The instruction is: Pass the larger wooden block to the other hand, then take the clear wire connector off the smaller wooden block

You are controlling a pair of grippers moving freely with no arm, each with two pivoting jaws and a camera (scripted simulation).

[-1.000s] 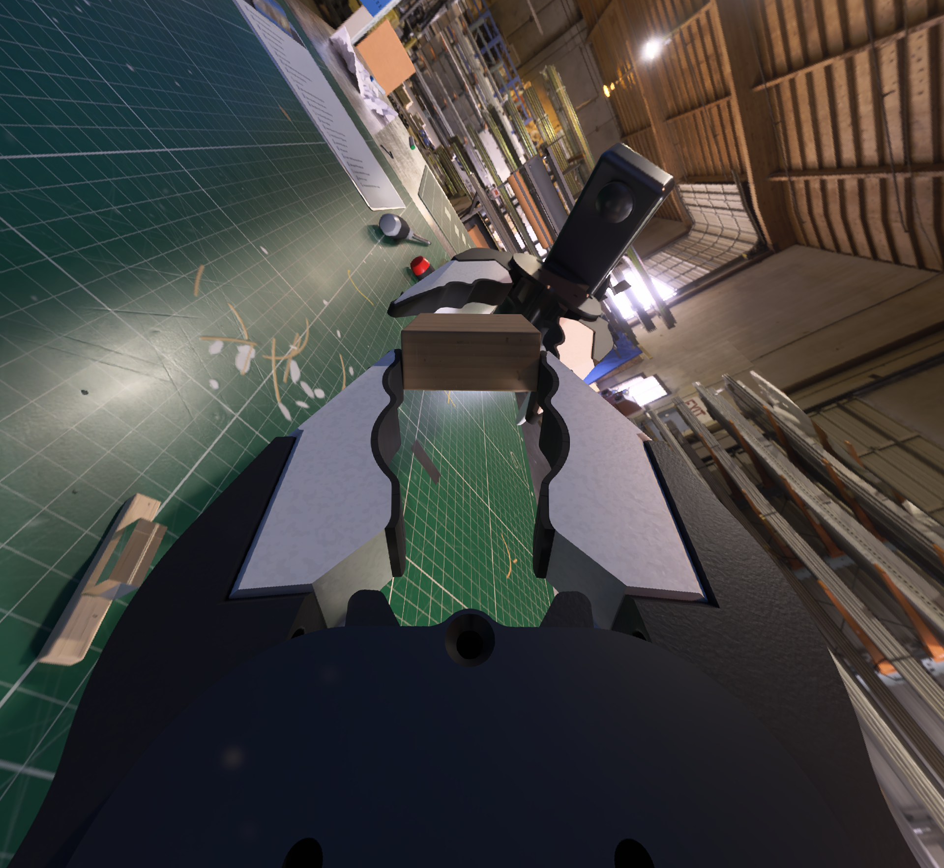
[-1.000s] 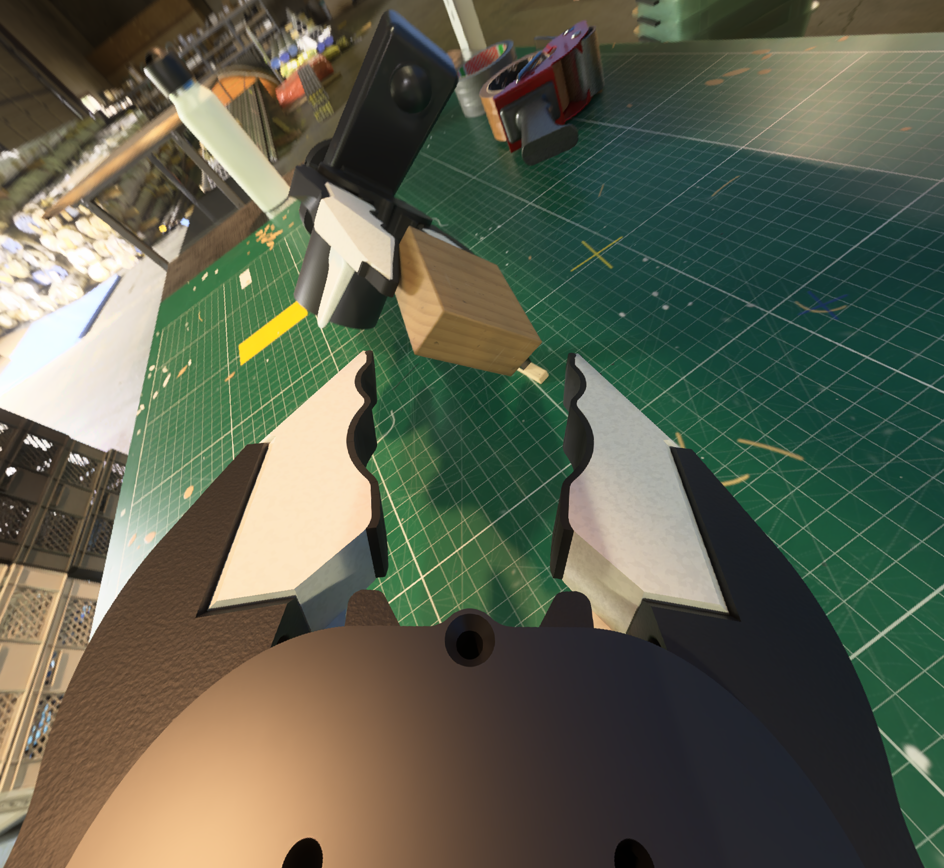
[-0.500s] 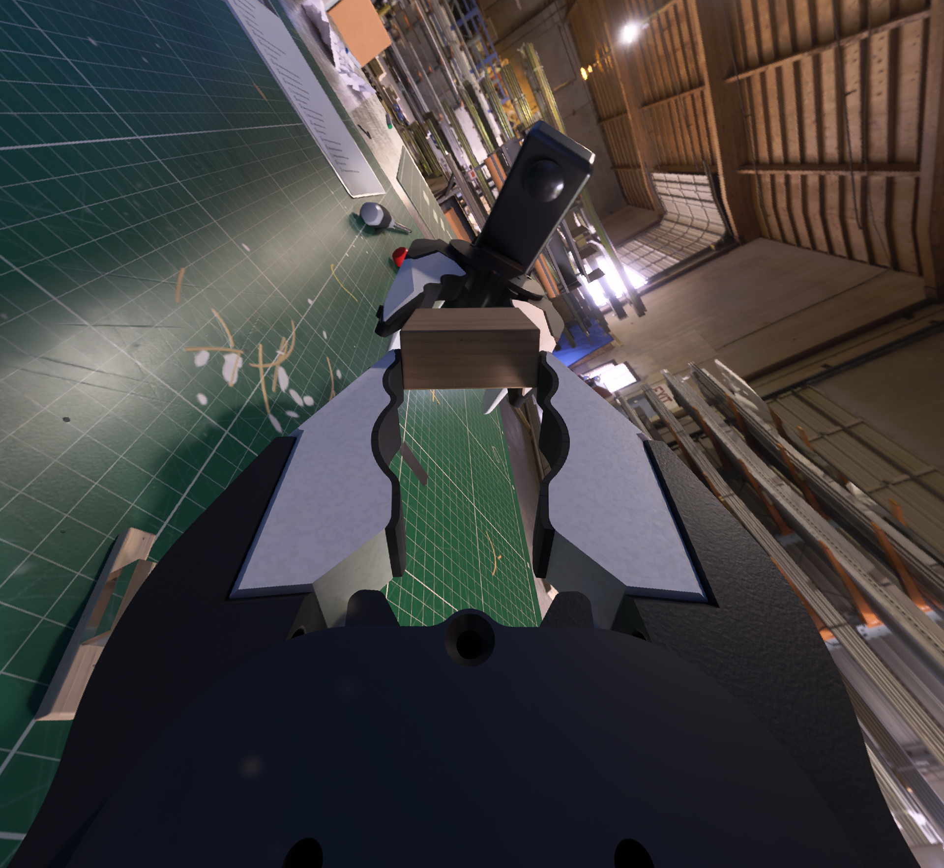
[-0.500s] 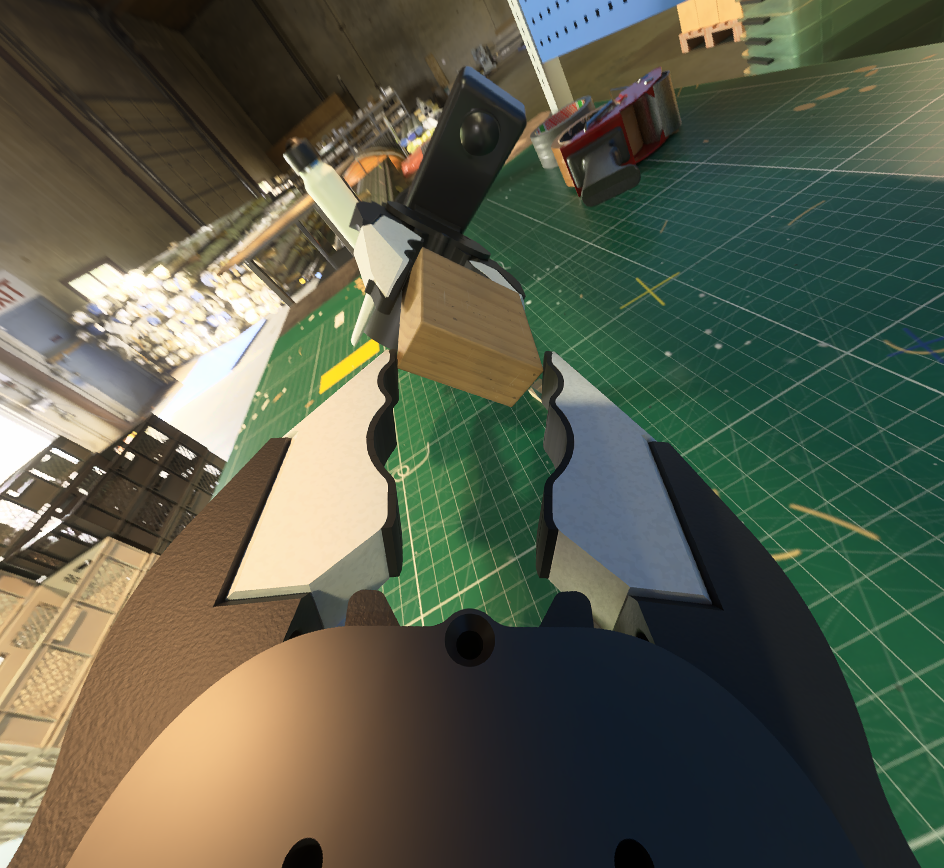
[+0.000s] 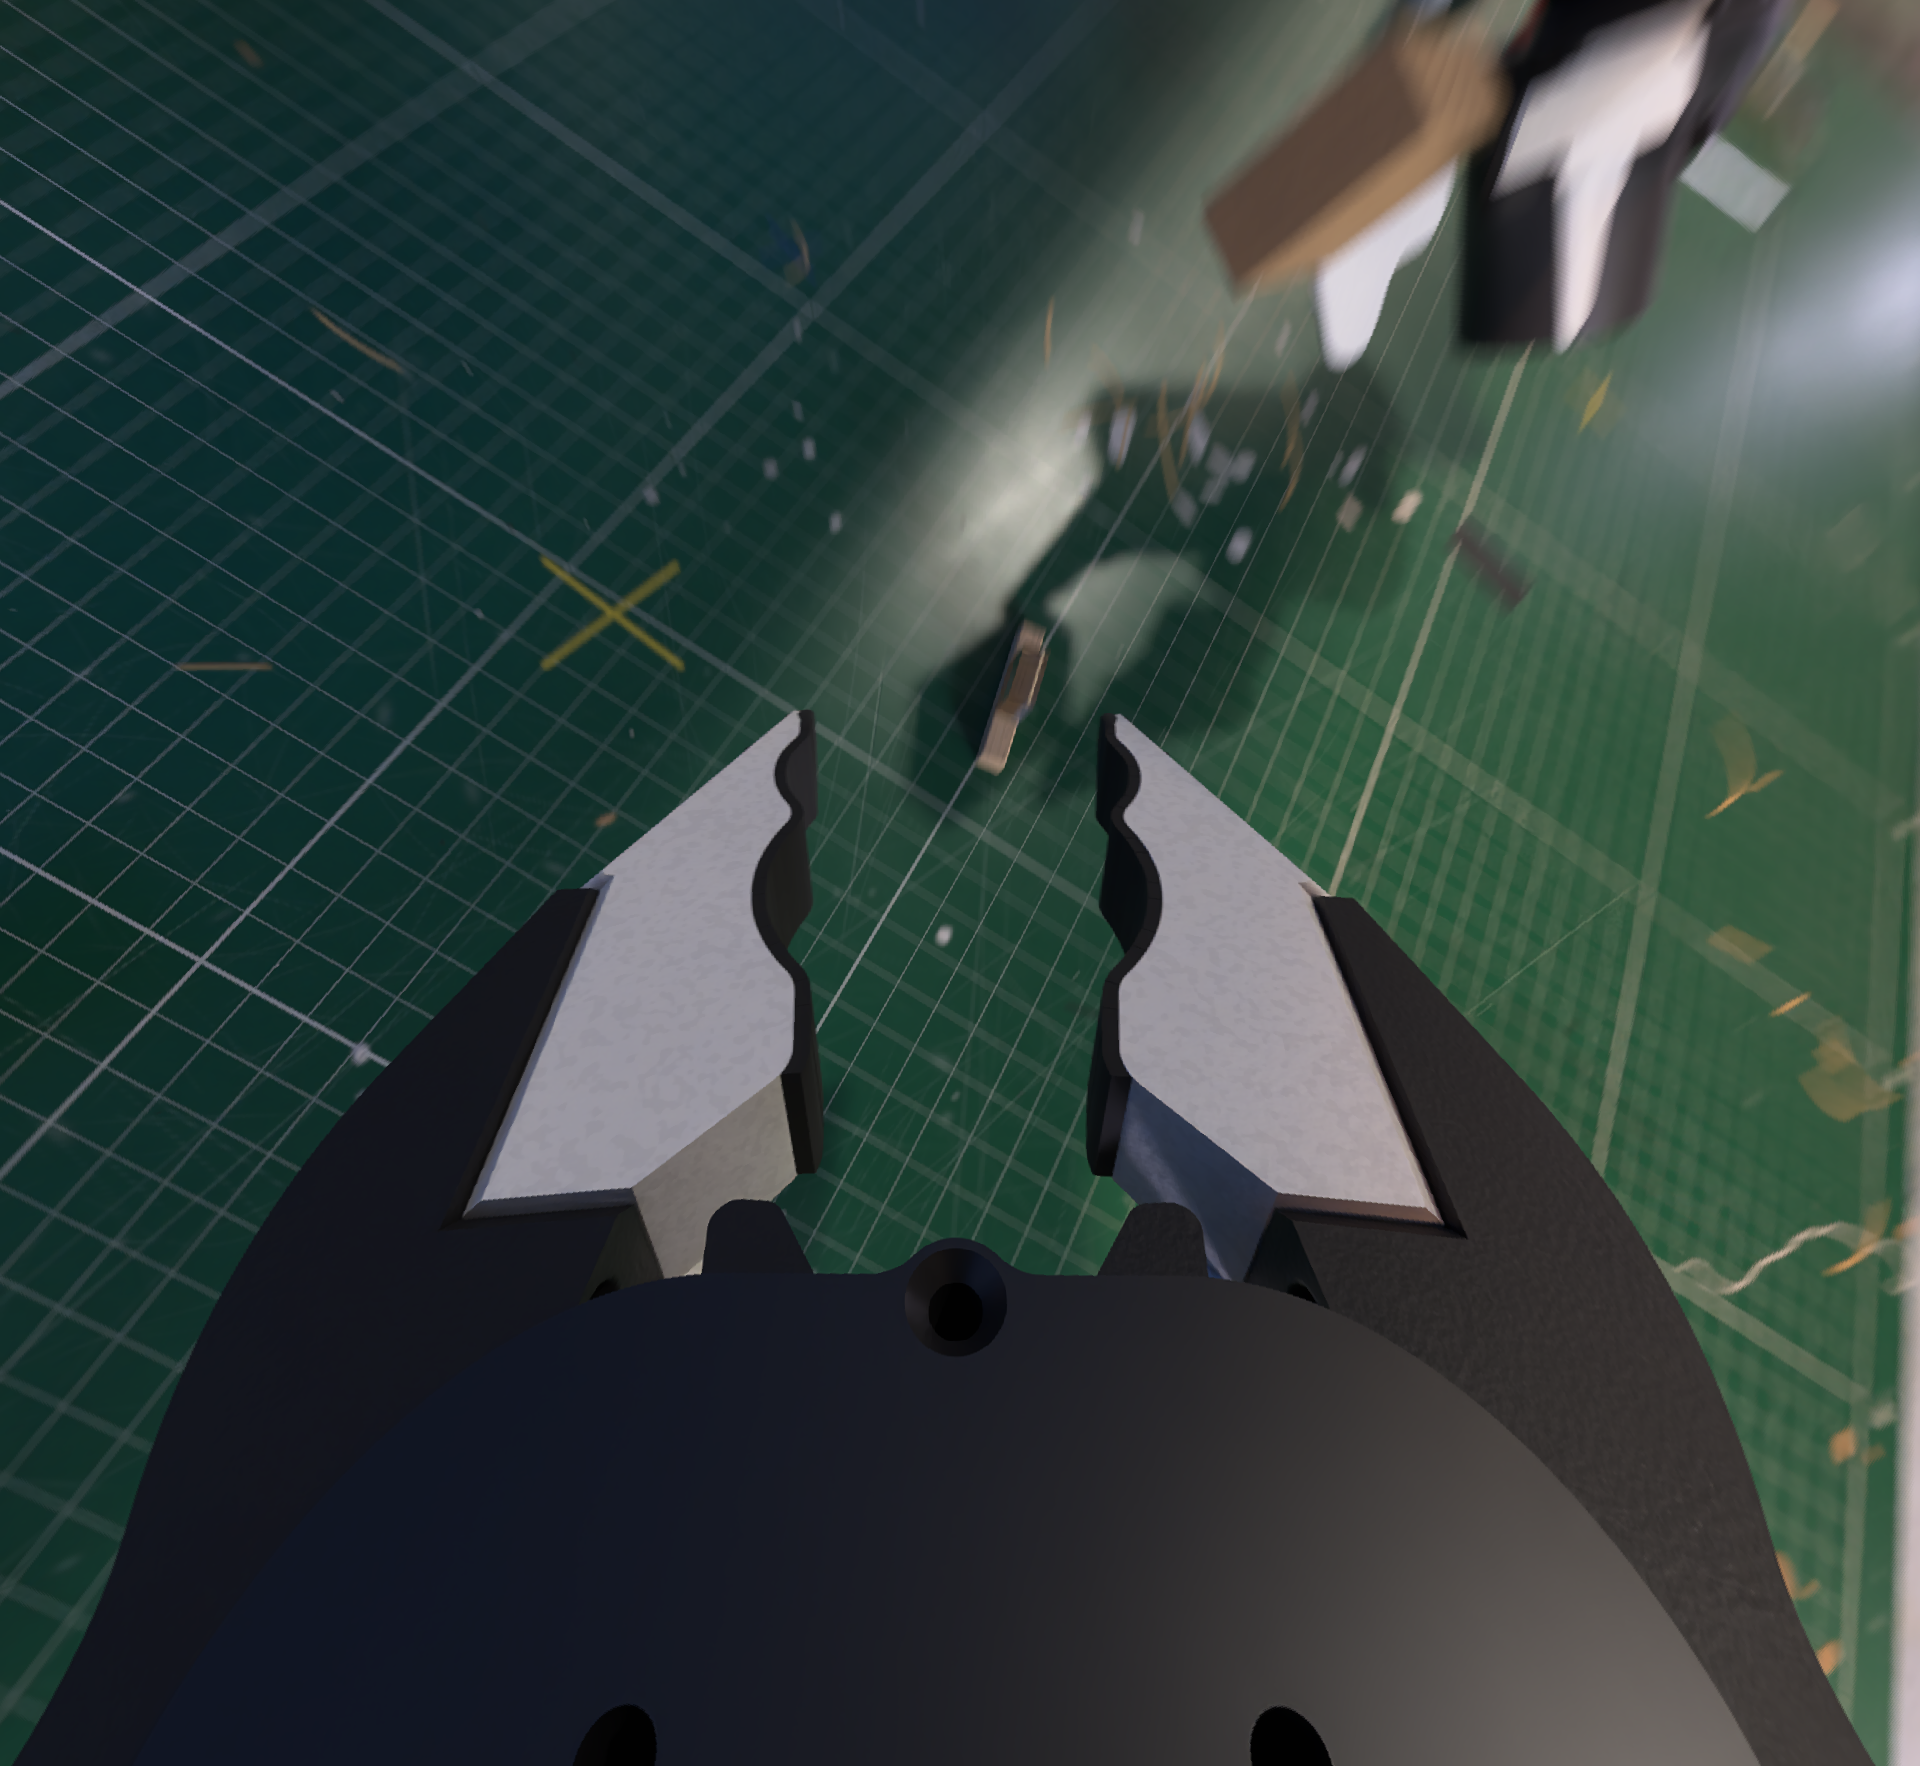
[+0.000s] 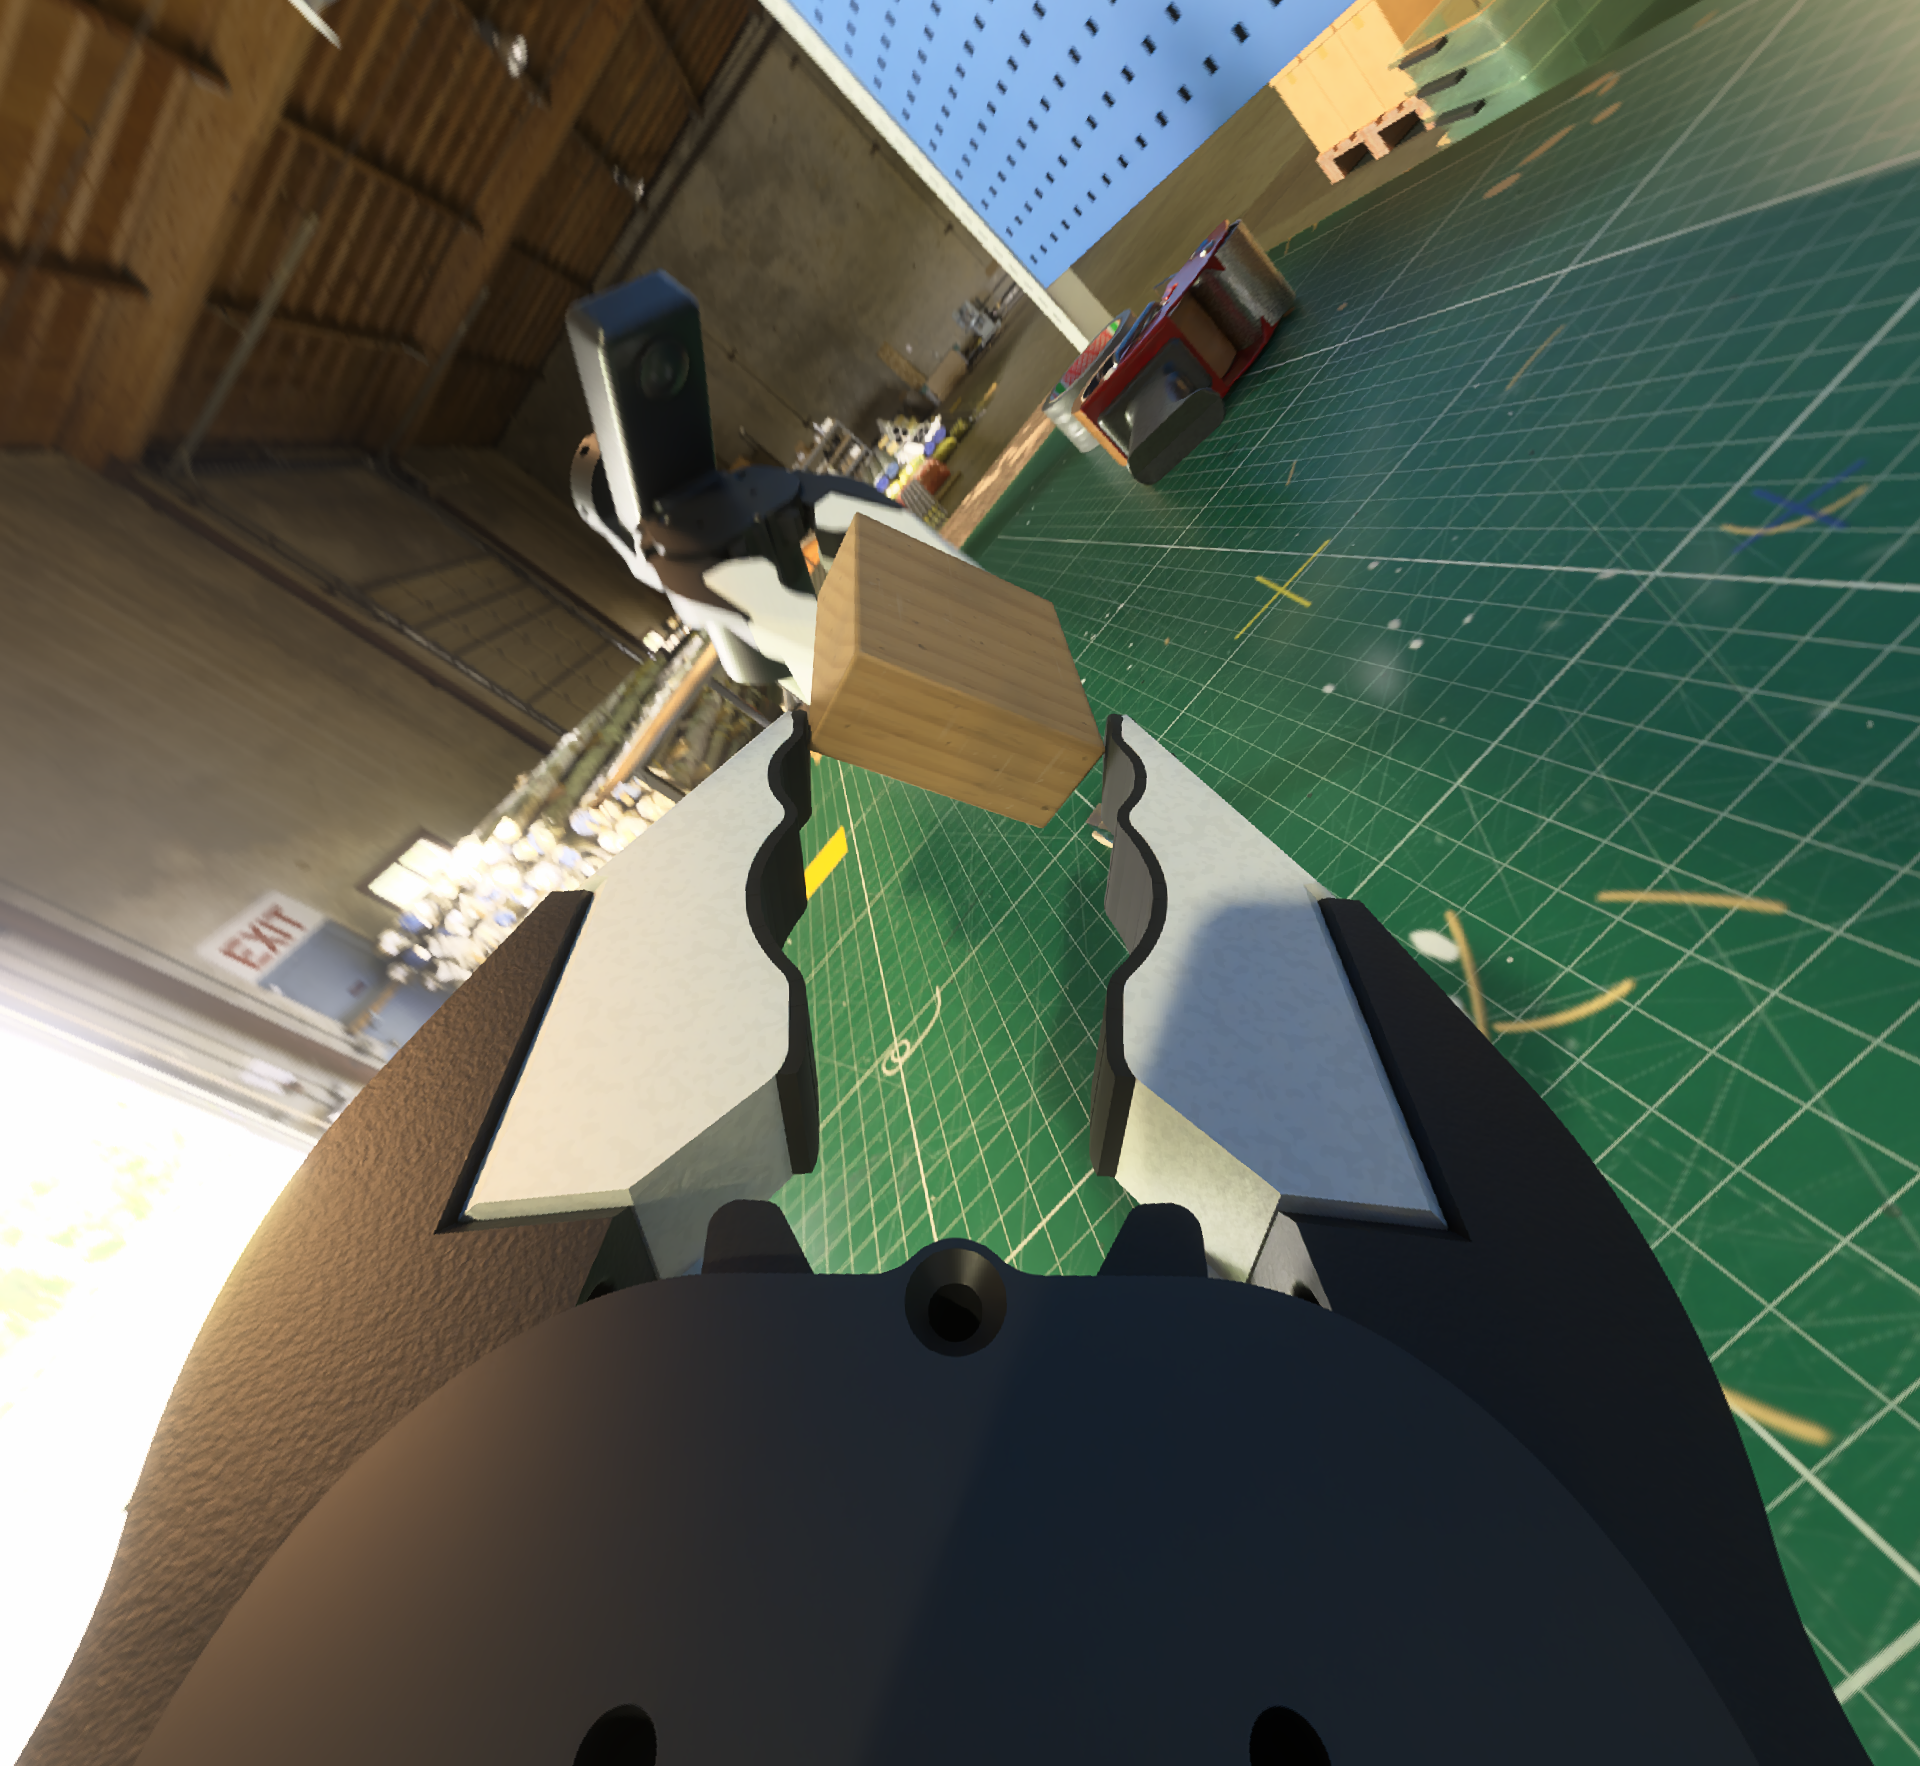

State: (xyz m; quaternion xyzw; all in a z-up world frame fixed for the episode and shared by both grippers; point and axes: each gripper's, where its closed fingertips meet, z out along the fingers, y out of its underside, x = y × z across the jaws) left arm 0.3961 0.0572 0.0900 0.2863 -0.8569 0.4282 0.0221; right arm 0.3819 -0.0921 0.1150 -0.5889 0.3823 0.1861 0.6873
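The larger wooden block (image 6: 945,677) sits between the fingertips of my right gripper (image 6: 954,750), which is shut on it and holds it above the green cutting mat (image 6: 1558,781). In the left wrist view the block (image 5: 1351,147) and the right gripper (image 5: 1579,158) show blurred at the upper right. My left gripper (image 5: 956,750) is open and empty and points down at the mat (image 5: 312,366). The smaller wooden block (image 5: 1013,714), a thin pale piece with a greyish part on it, lies on the mat just beyond its fingertips. The left gripper (image 6: 727,563) shows behind the larger block in the right wrist view.
A red tape dispenser (image 6: 1174,366) stands at the mat's far edge below a blue pegboard (image 6: 1039,2). A yellow cross mark (image 5: 613,615) is on the mat left of my left gripper. Wood shavings (image 5: 1226,459) lie scattered past the smaller block.
My left gripper has let go of the larger block, drawn away and turned down toward the mat. My right gripper has closed on the block and now holds it alone.
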